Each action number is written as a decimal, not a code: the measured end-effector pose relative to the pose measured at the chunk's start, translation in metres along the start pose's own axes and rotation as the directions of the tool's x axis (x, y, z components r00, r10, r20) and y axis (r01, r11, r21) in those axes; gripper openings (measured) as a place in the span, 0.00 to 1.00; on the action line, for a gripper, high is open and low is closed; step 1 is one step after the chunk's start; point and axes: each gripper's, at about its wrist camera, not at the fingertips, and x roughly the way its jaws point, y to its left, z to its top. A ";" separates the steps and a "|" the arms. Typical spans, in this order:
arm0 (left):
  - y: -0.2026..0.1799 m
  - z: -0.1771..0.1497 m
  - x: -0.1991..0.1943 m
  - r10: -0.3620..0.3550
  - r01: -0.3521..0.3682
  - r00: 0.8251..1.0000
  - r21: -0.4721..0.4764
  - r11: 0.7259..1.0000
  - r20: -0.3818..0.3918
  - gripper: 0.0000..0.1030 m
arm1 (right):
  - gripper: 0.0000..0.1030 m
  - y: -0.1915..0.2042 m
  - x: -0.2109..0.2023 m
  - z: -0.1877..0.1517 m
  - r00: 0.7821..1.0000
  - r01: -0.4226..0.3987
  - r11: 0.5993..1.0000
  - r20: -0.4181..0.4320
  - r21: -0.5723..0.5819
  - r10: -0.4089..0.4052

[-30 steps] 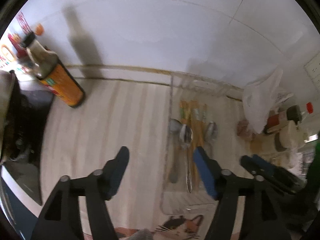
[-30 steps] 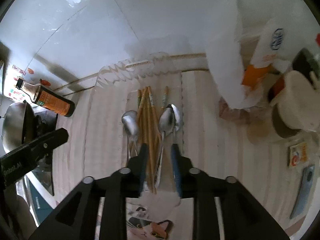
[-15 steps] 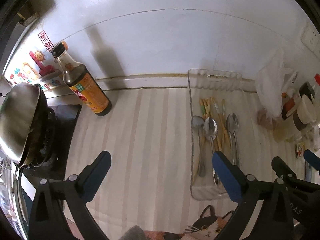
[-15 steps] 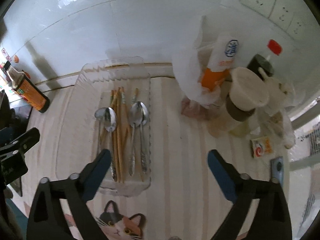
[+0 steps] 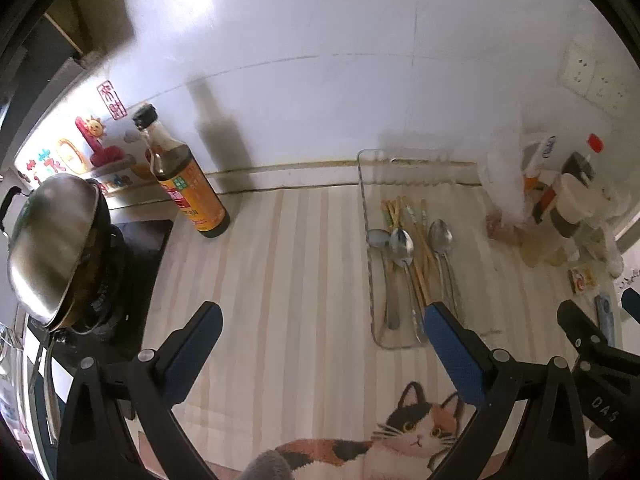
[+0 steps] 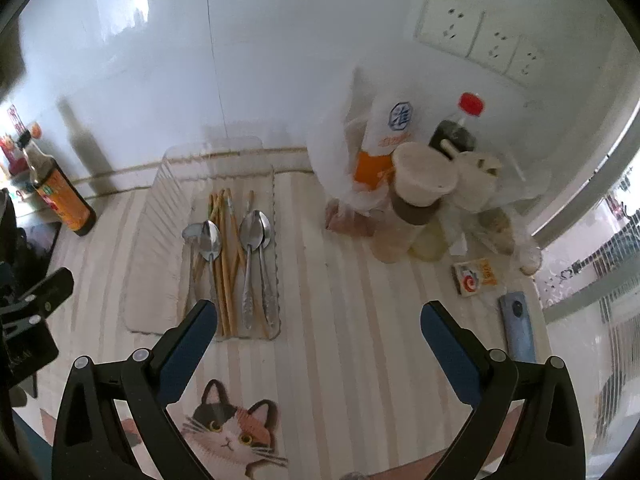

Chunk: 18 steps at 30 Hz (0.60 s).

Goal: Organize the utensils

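Two blue-padded fingers of the left gripper (image 5: 318,338) stand wide apart and hold nothing in the left wrist view, hovering above the striped countertop mat (image 5: 280,280). The clear plastic tray (image 5: 366,240) lies ahead and to the right of them, its near end just beyond the right finger. Inside it the spoons (image 5: 401,244) and the wooden chopsticks (image 5: 420,248) lie side by side, their long axes running away from the camera, bowls toward the wall and handles toward the near edge. A soy sauce bottle (image 5: 188,184) stands upright well to the left of the tray, and a steel wok (image 5: 52,240) sits on the burner at the far left. The other gripper shows at the right edge of this view.

In the right wrist view the right gripper (image 6: 314,334) is likewise spread wide and empty. The tray (image 6: 160,240) is ahead and left of centre, so that the left finger almost overlaps its near rim. Four spoons (image 6: 250,232) can be counted, two on either side of the chopsticks (image 6: 224,248), all pointing lengthwise toward the wall. A cluster of condiment jars and bags (image 6: 416,192) crowds the right, with a small packet (image 6: 476,276) and a phone (image 6: 518,328) on the mat nearby.

Both grippers sit back from the tray; the right one looks slightly nearer and better lined up with the handles, which face the fingers. The utensils look already sorted, so I judge the task is nearly or fully done.
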 end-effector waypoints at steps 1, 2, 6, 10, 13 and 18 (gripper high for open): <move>0.001 -0.002 -0.008 -0.002 0.002 1.000 0.000 1.000 0.011 1.00 | 1.00 -0.001 -0.008 -0.003 1.000 -0.006 1.000 0.012 0.005 0.006; 0.002 -0.005 -0.018 -0.005 0.005 1.000 0.000 1.000 0.024 1.00 | 1.00 -0.002 -0.016 -0.005 1.000 -0.010 1.000 0.025 0.008 0.010; 0.007 -0.016 -0.053 -0.003 0.004 0.997 -0.016 1.000 0.077 1.00 | 1.00 -0.006 -0.053 -0.015 0.996 -0.023 1.000 0.090 0.000 0.023; 0.008 -0.031 -0.087 -0.005 0.009 0.992 -0.033 0.999 0.123 1.00 | 1.00 -0.014 -0.092 -0.027 0.988 -0.033 0.999 0.149 -0.009 0.033; 0.009 -0.043 -0.111 -0.010 0.017 0.989 -0.045 0.999 0.149 1.00 | 1.00 -0.021 -0.117 -0.037 0.982 -0.034 0.999 0.186 -0.012 0.036; 0.007 -0.059 -0.146 -0.006 0.016 0.982 -0.049 0.999 0.191 1.00 | 1.00 -0.029 -0.154 -0.054 0.972 -0.038 0.999 0.233 -0.018 0.041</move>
